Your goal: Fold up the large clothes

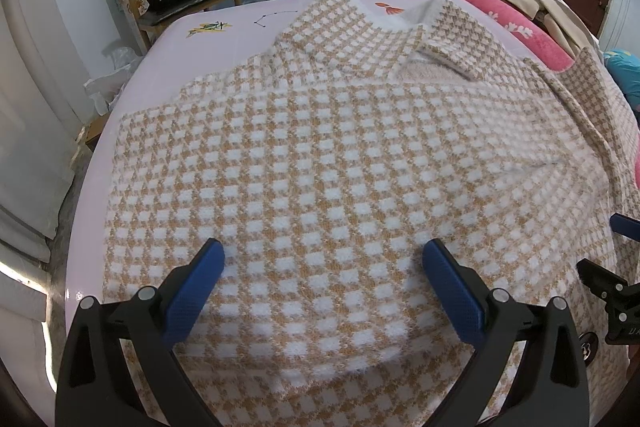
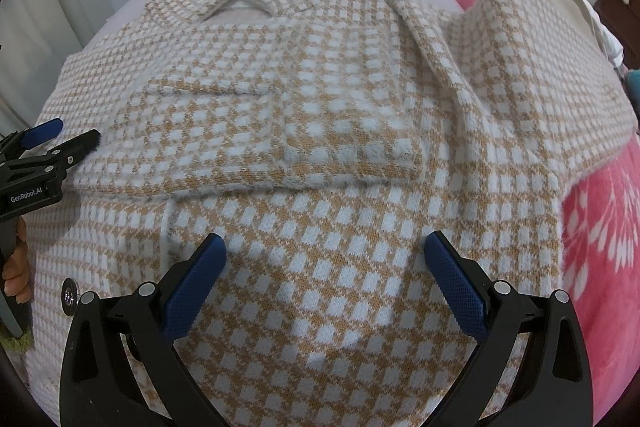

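Checked knit jacket, spread on bed ahead of and beneath both tongs, left sleeve folded across chest; left gripper and right gripper spread wide, empty; risk: fuzzy knit slipping, undoing that sleeve fold.

We see even, cool indoor light with no glare; soft shadows lie beneath both grippers on the sweater. Fisheye distortion bends the edges and black vignettes the corners. The weave nearest the fingers is slightly blurred.
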`<control>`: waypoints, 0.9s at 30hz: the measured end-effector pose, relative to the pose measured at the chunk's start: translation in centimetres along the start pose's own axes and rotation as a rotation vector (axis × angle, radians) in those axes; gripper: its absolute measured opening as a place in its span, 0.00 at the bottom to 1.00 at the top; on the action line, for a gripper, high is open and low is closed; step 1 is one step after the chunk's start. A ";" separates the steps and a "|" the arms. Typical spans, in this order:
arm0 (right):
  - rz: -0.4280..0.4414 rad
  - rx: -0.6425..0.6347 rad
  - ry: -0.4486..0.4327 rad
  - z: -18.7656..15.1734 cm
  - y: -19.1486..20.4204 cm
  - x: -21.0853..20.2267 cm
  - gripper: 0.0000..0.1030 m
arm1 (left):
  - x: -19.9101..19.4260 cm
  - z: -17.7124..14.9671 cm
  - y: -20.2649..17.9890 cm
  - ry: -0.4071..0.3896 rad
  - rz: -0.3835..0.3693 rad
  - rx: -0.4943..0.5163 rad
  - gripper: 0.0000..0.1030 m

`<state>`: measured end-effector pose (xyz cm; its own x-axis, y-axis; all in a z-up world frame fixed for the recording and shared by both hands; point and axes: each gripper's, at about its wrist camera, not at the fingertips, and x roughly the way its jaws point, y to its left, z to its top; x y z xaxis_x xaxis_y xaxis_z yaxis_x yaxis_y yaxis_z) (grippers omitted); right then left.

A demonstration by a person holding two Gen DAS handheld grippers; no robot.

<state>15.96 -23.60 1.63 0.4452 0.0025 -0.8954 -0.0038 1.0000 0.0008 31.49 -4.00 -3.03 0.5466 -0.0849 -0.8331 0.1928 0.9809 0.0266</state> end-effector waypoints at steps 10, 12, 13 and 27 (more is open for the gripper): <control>0.001 -0.002 -0.001 0.0 0.0 0.0 0.92 | 0.0 0.0 0.0 0.000 0.000 0.000 0.95; 0.001 -0.002 -0.001 0.0 0.0 0.0 0.92 | 0.0 0.0 0.0 0.001 0.000 0.001 0.95; 0.001 -0.002 -0.001 0.0 0.0 0.0 0.92 | 0.0 0.0 0.0 0.001 0.000 0.001 0.95; 0.009 -0.008 -0.005 -0.3 -0.1 -0.1 0.92 | 0.1 0.0 -0.1 0.003 0.000 0.001 0.95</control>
<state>15.65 -23.73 1.59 0.4499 0.0111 -0.8930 -0.0145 0.9999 0.0052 31.55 -4.10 -3.07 0.5439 -0.0839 -0.8349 0.1937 0.9807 0.0277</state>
